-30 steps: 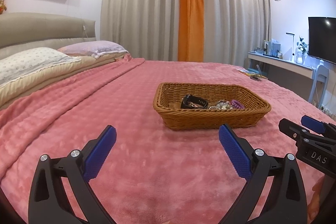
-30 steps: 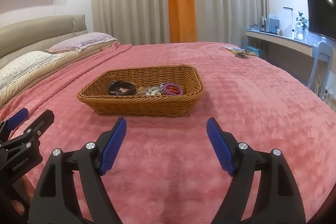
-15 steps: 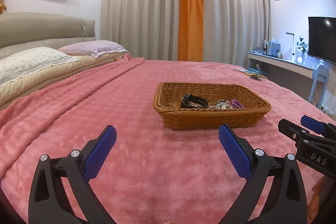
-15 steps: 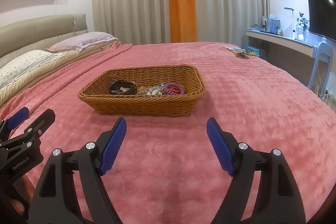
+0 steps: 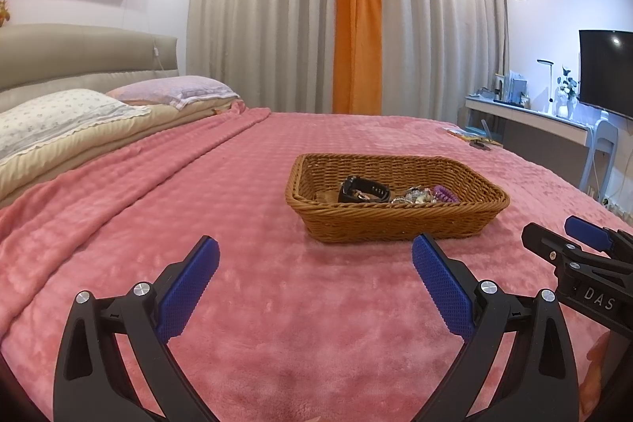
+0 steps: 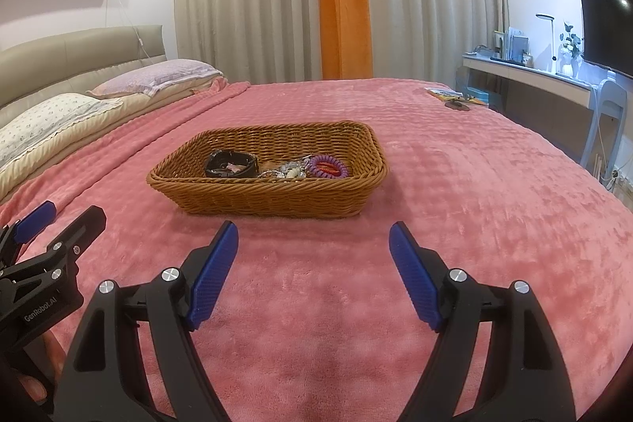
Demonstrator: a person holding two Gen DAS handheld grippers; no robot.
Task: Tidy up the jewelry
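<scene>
One wicker basket (image 6: 273,192) on the pink blanket (image 6: 455,184) holds one black watch (image 6: 230,164), one purple hair tie (image 6: 327,167) and a tangled jewelry heap (image 6: 287,171), while the left gripper (image 5: 315,262) and right gripper (image 6: 313,246) hover short of it, jaws spread and empty.

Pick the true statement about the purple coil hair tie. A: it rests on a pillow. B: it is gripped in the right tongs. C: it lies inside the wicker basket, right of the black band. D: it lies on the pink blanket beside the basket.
C: the purple coil hair tie sits inside the wicker basket, to the right of the black band; both tongs are open and empty.
</scene>
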